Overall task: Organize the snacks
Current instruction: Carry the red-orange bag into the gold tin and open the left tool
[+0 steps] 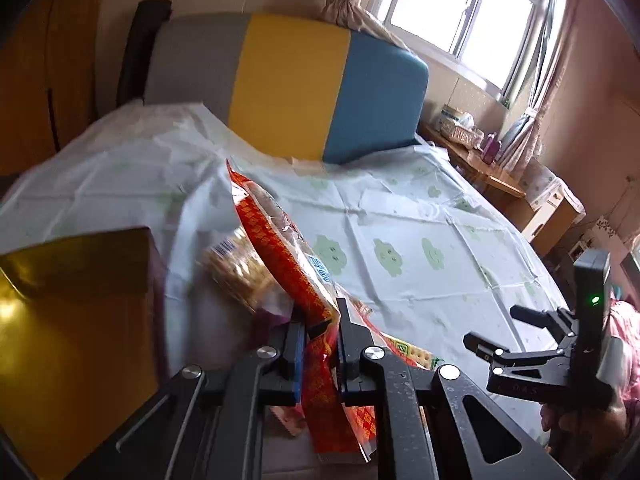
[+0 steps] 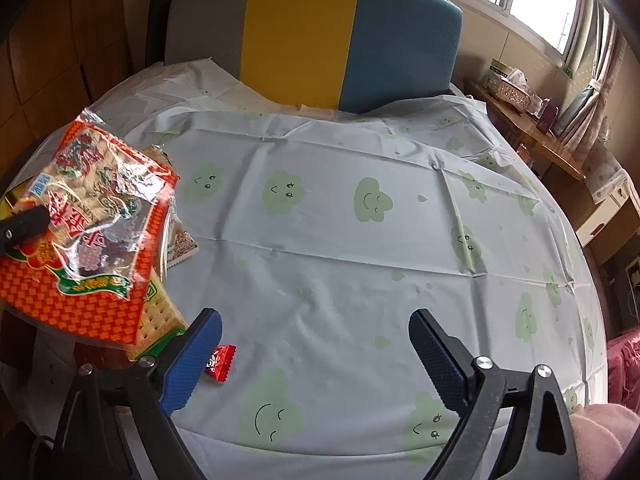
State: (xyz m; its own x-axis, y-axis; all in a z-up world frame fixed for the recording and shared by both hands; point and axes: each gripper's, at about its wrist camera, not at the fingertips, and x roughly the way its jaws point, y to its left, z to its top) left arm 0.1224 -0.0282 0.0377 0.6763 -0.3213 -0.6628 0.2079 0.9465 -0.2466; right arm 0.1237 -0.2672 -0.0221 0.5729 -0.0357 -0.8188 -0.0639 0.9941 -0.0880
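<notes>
Snack sorting, early stage by the look of it — one item in hand, several left in a loose heap, none visibly stowed. Item held: orange-red snack bag [image 1: 280, 240], clear film window showing pale crisp pieces, diamond-pattern border, crinkled and glossy; clenched at its lower edge in the left claw [image 1: 318, 344] and raised clear of the pile, tilting up toward the far side. Beneath and beside it, at the near left of the worktop [image 2: 320, 240]: a cracker pack [image 2: 160, 320] with green trim, a packet of round biscuits [image 1: 236, 268] (blurred), and a further small packet [image 2: 182, 240] partly hidden. A small red sweet wrapper [image 2: 220, 362] lies alone on the cloud-print cloth, just beside the right claw [image 2: 316, 360], which stands released and wide above bare cloth, holding nothing. A gold-lined box [image 1: 76, 320] sits at the near left edge — possibly the destination, though this cannot be confirmed. Remaining, as judged: place the held bag, then deal with the other packets and the sweet.
</notes>
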